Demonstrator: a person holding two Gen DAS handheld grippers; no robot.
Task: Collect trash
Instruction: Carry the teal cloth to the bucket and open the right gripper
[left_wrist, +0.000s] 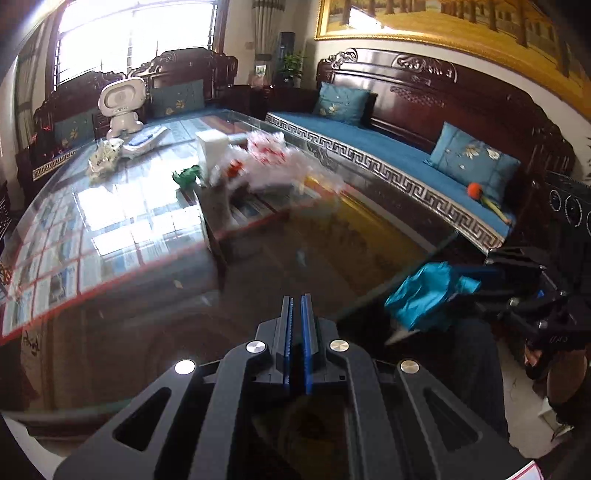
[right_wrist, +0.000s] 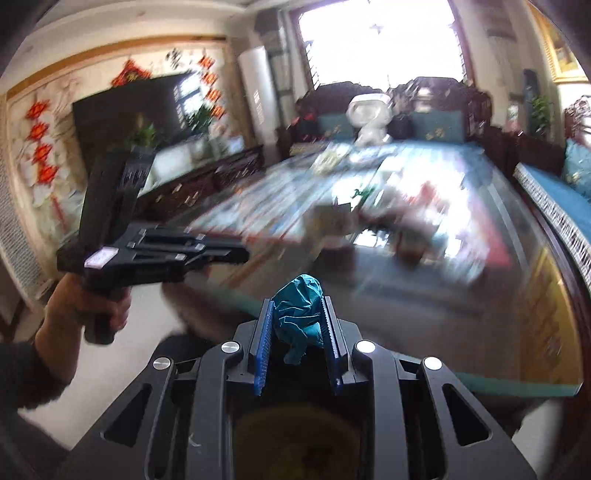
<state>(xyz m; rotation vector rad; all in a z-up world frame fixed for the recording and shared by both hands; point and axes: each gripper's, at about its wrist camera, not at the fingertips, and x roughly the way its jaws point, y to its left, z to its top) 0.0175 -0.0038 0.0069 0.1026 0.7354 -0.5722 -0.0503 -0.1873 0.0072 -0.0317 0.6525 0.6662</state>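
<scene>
My right gripper (right_wrist: 298, 314) is shut on a crumpled teal wrapper (right_wrist: 299, 310), held above the near edge of the glass-topped table (right_wrist: 424, 295). The wrapper also shows in the left wrist view (left_wrist: 424, 295), off the table's near right corner. My left gripper (left_wrist: 296, 306) is shut and empty over the dark near end of the table (left_wrist: 129, 229); it shows in the right wrist view (right_wrist: 236, 253) at the left. More trash lies on the table: a clear red-and-white plastic bag (left_wrist: 273, 162), a green scrap (left_wrist: 188, 177), a crumpled pale wrapper (left_wrist: 105, 157).
A white box (left_wrist: 212, 147), a white robot toy (left_wrist: 122, 105) and remotes (left_wrist: 146, 140) stand on the table. A carved wooden sofa with blue cushions (left_wrist: 399, 151) runs along the right. A TV cabinet (right_wrist: 207, 177) stands at the left.
</scene>
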